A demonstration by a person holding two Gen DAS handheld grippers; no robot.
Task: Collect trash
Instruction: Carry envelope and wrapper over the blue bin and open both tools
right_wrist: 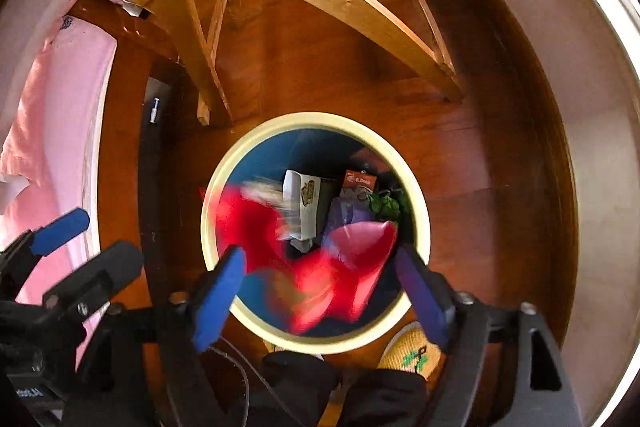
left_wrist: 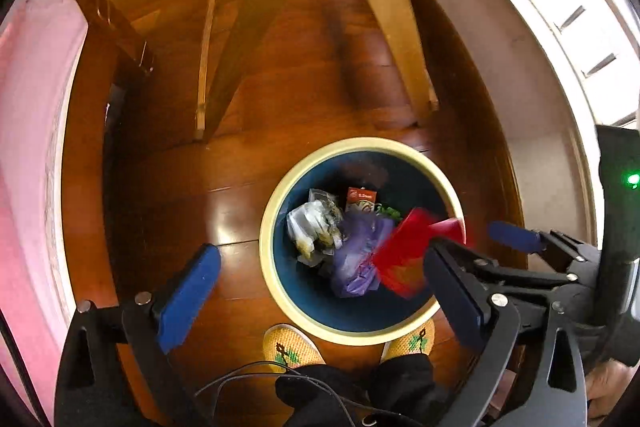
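Item: red plastic wrapper (right_wrist: 320, 267), blurred, loose over the open trash bin (left_wrist: 276, 211) at 12 o'clock from the person's slippers (left_wrist: 292, 345); left gripper (left_wrist: 324, 291) and right gripper (right_wrist: 324, 291) fingers apart, holding nothing, poised above so it drops inside.

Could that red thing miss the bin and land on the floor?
Maybe. The red wrapper is blurred, loose between the open fingers of the right gripper, over the near part of the bin. It might catch the cream rim and tip out towards the slippers. Trash such as the purple bag is already piled inside, so the wrapper may end up resting on top.
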